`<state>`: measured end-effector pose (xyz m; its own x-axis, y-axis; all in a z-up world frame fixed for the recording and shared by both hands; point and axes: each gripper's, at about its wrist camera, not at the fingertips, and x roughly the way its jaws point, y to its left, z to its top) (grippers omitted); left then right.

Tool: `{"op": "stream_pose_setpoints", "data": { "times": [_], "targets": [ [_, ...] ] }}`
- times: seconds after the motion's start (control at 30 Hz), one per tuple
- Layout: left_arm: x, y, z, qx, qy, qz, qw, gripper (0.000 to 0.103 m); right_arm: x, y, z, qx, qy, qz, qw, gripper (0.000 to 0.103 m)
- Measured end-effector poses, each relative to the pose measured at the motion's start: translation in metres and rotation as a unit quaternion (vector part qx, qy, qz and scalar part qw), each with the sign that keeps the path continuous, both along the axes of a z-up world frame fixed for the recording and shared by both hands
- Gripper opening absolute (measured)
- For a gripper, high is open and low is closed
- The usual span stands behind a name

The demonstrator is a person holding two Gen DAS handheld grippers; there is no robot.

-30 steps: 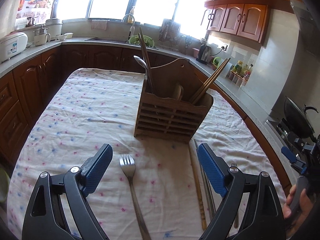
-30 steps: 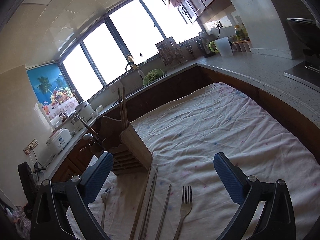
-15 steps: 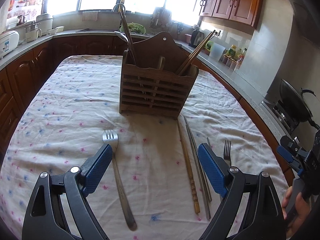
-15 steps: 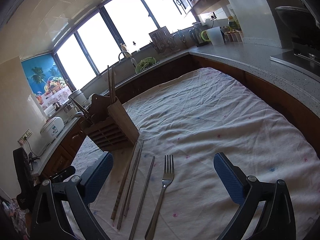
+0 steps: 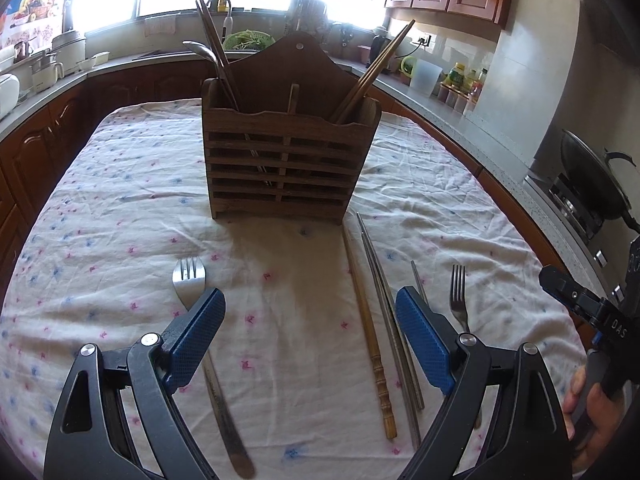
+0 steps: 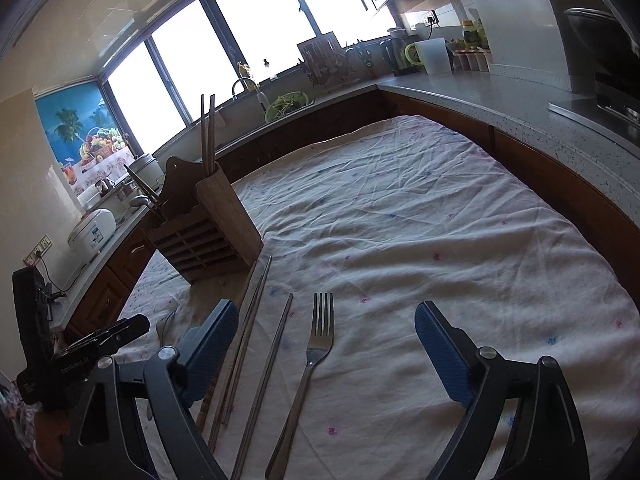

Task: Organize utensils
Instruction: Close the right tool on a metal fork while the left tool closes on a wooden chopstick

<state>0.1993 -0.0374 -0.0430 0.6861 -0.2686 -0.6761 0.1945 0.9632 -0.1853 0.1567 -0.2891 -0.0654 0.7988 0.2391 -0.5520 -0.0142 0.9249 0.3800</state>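
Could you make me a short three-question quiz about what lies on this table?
1. True or false: the slatted wooden utensil holder has two compartments, and both already hold utensils.
2. How many metal forks lie on the flowered white tablecloth? A) one B) two C) three
3. Fill in: the single brown wooden chopstick lies to the ___ of the grey metal chopsticks in the left wrist view.

Key
1. True: a divider splits it; a spoon and chopsticks stand on one side, wooden chopsticks on the other.
2. B: one fork by the left gripper, another between the right gripper's open jaws.
3. left
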Motion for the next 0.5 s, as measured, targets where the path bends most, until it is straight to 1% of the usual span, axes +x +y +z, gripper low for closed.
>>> {"op": "stream_pose_setpoints", "data": {
  "times": [0.03,0.1,0.17,0.2,0.27,0.3,0.37,0.5],
  "targets": [
    [0.004,-0.003,-0.001,0.0,0.002,-0.004,1.0,0.089,0.003,0.0,-0.001,0.0,0.004,0.001,1.0,0.081],
    [0.011,-0.009,-0.003,0.002,0.006,-0.014,0.9999,0.088,0.009,0.001,-0.004,0.0,0.012,0.004,1.0,0.075],
    [0.02,-0.017,-0.004,0.006,0.01,-0.025,0.9996,0.081,0.014,0.002,-0.006,0.001,0.019,0.007,1.0,0.073],
    [0.025,-0.022,-0.006,0.009,0.012,-0.031,0.9994,0.079,0.017,0.003,-0.007,0.002,0.022,0.009,1.0,0.071],
    [0.037,-0.031,-0.009,0.017,0.018,-0.041,0.9989,0.07,0.022,0.003,-0.009,0.0,0.025,0.011,1.0,0.068],
    [0.043,-0.036,-0.011,0.02,0.022,-0.046,0.9985,0.067,0.024,0.004,-0.009,-0.001,0.027,0.011,1.0,0.066],
    [0.055,-0.046,-0.017,0.026,0.032,-0.058,0.9975,0.052,0.028,0.004,-0.011,-0.002,0.031,0.012,0.999,0.063],
    [0.077,-0.066,-0.029,0.046,0.045,-0.079,0.9948,0.037,0.036,0.003,-0.017,-0.004,0.042,0.009,0.999,0.059]
  ]
}}
